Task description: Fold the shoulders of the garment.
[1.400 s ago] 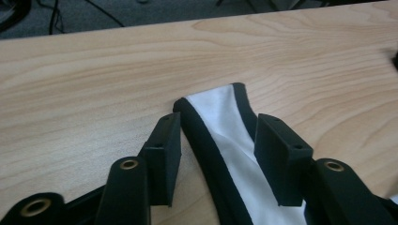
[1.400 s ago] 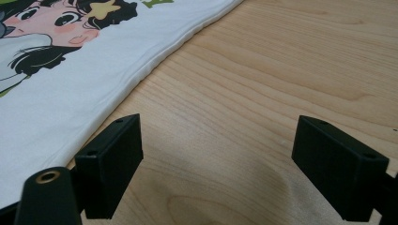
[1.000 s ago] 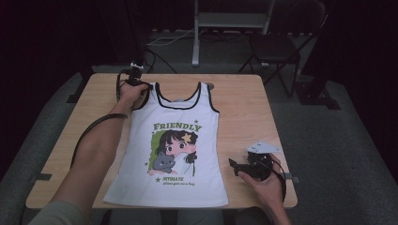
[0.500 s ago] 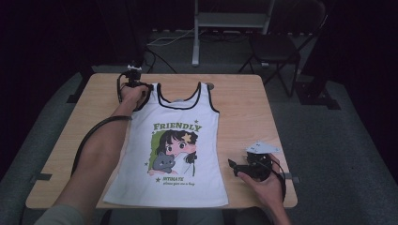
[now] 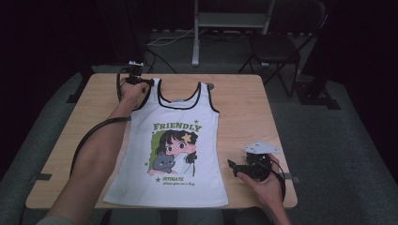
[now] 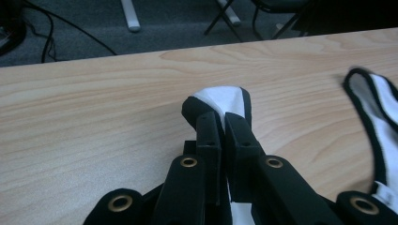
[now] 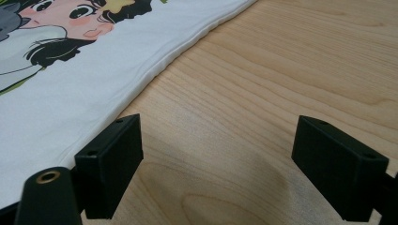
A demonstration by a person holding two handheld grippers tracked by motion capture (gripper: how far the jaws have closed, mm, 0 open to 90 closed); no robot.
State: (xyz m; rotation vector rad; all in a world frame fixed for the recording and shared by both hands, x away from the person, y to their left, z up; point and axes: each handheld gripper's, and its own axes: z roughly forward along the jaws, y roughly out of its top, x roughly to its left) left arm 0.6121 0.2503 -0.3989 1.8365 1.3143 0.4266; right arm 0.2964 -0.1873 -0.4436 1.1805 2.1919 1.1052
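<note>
My left fingers [image 6: 220,123] are pinched tight on the left strap [image 6: 220,101] of the tank top [image 5: 173,154], at the far left corner of the tabletop [image 5: 244,108]. They've just been closing, w/ the strap's black-trimmed end between them; it bunches up past the tips, white cloth poking out. I grip the strap since it's the top's outermost handle, probably so I can lift & fold that side over.

The top lies flat, print up, hem toward me, straps away, roughly mid-tabletop. The other strap [image 6: 371,108] lies loose to the right in the left gripper view, apart from my fingers.

My right fingers [image 7: 220,164] stand wide, holding nothing, resting low over bare wood near the front right edge. The top's side edge [image 7: 178,51] runs just beside the left of the 2 fingers, not touching as far as I can tell. I'd say the right waits there, ready to take the hem.
</note>
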